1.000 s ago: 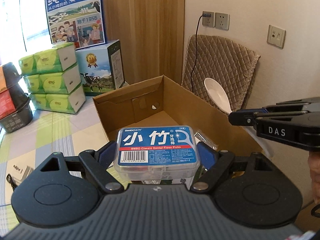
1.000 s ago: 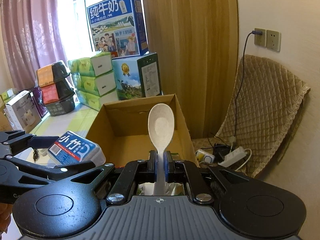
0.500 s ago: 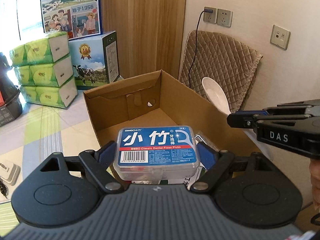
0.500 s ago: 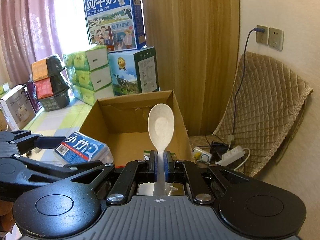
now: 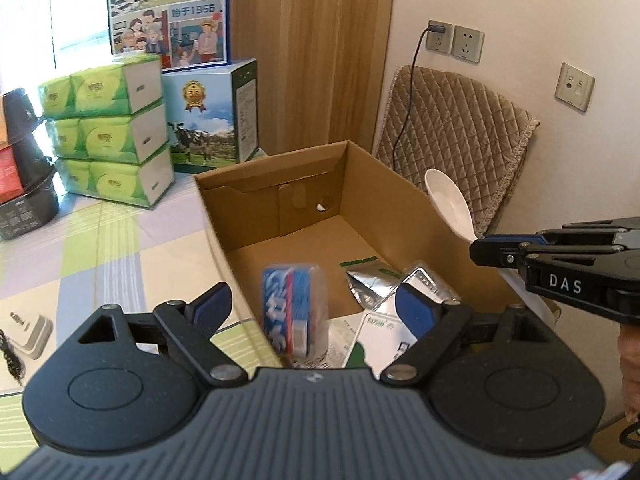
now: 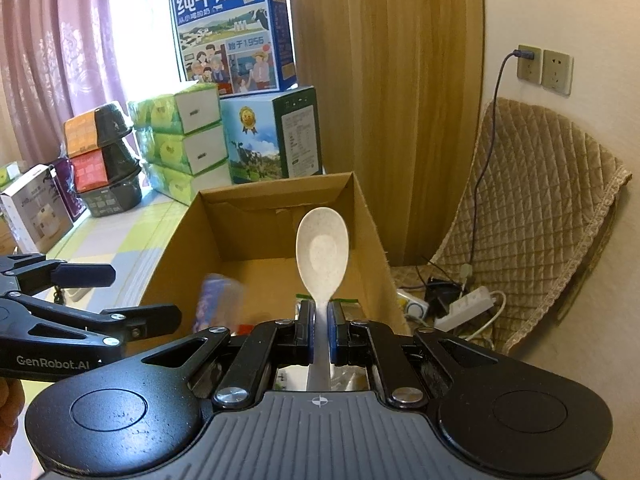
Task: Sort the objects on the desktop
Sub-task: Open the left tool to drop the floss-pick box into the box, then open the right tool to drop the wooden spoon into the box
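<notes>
**Desk:** Left wrist view: the left gripper (image 5: 310, 304) hangs over the near end of the cardboard box (image 5: 404, 196), fingers spread wide. A blurred blue floss-pick case (image 5: 294, 312) sits between them, touching neither pad, just above the box's near wall.

**Photographer:** And the right gripper (image 6: 320, 320)?

**Desk:** Pressed together on the handle of a pale spoon (image 6: 322, 252), bowl upright over the box's right wall. Foil packets (image 5: 374, 284) already lie on the box floor.

**Photographer:** Risks?

**Desk:** My guess is that the case may clip the near wall and tumble outside. The spoon, released this close to the right wall, could tip over it toward the power strip (image 6: 466, 300) beyond.
</notes>
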Demonstrator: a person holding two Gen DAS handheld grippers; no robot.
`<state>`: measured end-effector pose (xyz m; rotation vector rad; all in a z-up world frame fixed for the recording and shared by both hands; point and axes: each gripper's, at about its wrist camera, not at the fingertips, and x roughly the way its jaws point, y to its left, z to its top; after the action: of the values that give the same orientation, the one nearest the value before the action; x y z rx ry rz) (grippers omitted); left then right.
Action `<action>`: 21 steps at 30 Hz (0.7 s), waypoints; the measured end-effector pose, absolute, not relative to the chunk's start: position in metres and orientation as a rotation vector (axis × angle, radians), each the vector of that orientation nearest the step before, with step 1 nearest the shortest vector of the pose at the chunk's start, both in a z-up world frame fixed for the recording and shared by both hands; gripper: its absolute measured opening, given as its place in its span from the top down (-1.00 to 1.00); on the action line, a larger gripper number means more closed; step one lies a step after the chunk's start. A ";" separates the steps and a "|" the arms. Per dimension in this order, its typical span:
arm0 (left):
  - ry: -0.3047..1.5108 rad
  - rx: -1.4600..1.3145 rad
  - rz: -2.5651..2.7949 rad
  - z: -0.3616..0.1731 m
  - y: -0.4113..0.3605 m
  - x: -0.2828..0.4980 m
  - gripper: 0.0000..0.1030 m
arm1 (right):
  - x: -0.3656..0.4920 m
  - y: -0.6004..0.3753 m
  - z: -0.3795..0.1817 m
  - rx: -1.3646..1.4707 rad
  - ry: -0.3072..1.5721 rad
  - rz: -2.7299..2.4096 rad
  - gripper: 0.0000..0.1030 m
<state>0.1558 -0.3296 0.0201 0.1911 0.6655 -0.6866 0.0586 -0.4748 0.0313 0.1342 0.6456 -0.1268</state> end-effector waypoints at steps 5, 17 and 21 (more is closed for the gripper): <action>0.663 0.190 -0.678 0.022 -0.323 0.155 -0.67 | 0.059 -0.471 0.032 0.134 0.644 -0.122 0.93; 0.669 0.186 -0.678 0.023 -0.319 0.153 -0.67 | 0.065 -0.465 0.038 0.123 0.640 -0.109 0.93; 0.673 0.181 -0.676 0.023 -0.317 0.154 -0.67 | 0.071 -0.463 0.037 0.123 0.640 -0.105 0.93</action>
<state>0.1535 -0.3173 0.0226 0.1812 0.6728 -0.6759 0.0710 -0.4631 0.0374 0.1232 0.6399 -0.1050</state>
